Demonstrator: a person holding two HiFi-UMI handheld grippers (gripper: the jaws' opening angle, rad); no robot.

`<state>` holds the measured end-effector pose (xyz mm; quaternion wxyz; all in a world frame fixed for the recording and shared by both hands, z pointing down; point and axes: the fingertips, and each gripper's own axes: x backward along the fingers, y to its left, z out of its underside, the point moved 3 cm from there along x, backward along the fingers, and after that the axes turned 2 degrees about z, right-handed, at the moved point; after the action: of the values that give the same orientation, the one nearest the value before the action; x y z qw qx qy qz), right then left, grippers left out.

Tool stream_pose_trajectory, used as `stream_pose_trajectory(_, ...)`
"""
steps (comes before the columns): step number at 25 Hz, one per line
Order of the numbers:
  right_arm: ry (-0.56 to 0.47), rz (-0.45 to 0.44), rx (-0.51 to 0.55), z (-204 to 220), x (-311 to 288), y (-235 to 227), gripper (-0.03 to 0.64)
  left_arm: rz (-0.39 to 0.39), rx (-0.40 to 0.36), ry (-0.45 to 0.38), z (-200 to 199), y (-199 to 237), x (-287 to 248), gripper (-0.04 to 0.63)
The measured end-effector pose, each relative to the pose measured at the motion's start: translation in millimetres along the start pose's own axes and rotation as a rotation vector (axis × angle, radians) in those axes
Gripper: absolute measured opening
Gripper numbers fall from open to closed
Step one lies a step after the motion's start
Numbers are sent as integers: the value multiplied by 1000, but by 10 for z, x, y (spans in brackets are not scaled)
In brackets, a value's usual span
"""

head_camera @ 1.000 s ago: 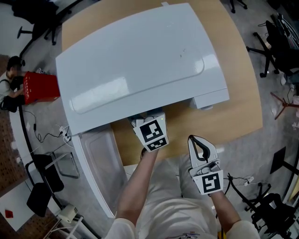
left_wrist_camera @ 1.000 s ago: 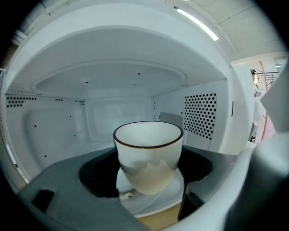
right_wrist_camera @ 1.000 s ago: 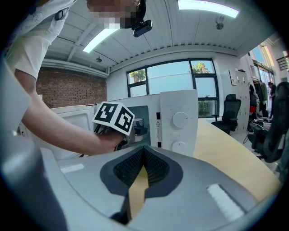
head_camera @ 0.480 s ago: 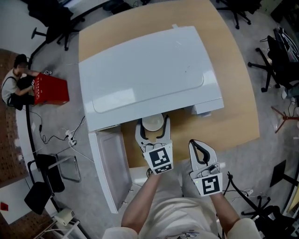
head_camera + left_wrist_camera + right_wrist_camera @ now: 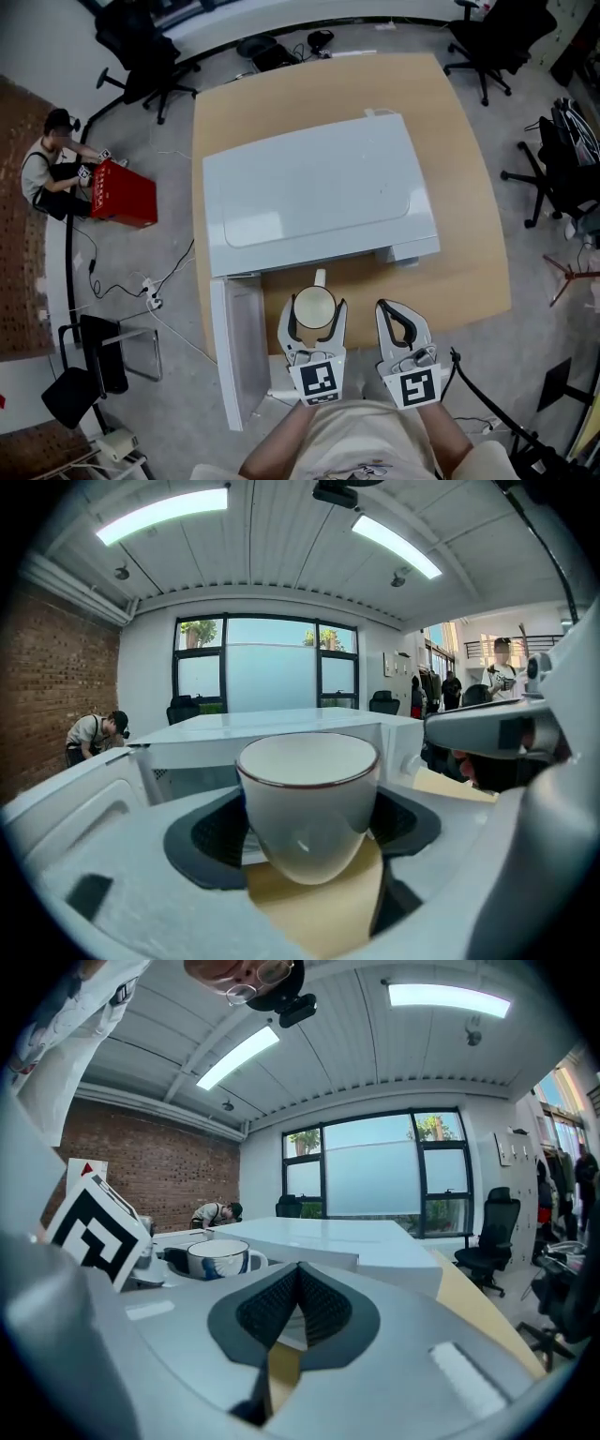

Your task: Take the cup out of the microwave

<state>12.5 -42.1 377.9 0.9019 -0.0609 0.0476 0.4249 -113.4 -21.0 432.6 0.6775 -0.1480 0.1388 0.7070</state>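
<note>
A white cup [image 5: 314, 307] with a dark rim and a handle pointing towards the microwave sits upright between the pads of my left gripper [image 5: 312, 306], which is shut on it. The cup hangs in front of the white microwave [image 5: 319, 202], outside its cavity, above the table edge. In the left gripper view the cup [image 5: 307, 803] fills the space between the jaws, with the microwave [image 5: 281, 726] behind it. My right gripper [image 5: 401, 317] hovers just right of the left one, shut and empty. Its own view shows the pads meeting [image 5: 298, 1290], with the cup [image 5: 217, 1258] off to the left.
The microwave door [image 5: 234, 347] hangs open to the left, past the edge of the wooden table [image 5: 469, 187]. A person crouches by a red box [image 5: 122, 192] on the floor far left. Office chairs [image 5: 141, 47] and cables surround the table.
My left gripper has drawn back out of the microwave with the cup, towards me and upward. The right gripper has risen a little. The head view now takes in more of the room.
</note>
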Motion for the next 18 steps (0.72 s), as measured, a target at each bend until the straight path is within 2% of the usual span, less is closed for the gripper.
stream_pose_trajectory(3,-23,-6,22,-123,-2,7,6,11,-15,-2,-80,2,229,387)
stream_pose_trajectory(6,-38,-1,26,-190,23,-4,6,30,-44,-39,-188,-35,426,387)
stream_pose_trajectory(8,-42,7,25,-230,57,-12,6,46,-57,-19,-212,-57,538,387)
stream_pose_trajectory(13,-31,29,22,-203,158,-39,6,62,-37,11,-214,-96,655,387)
stream_pose_trajectory(18,-26,42,23,-176,227,-64,6,74,-22,5,-250,-150,694,387)
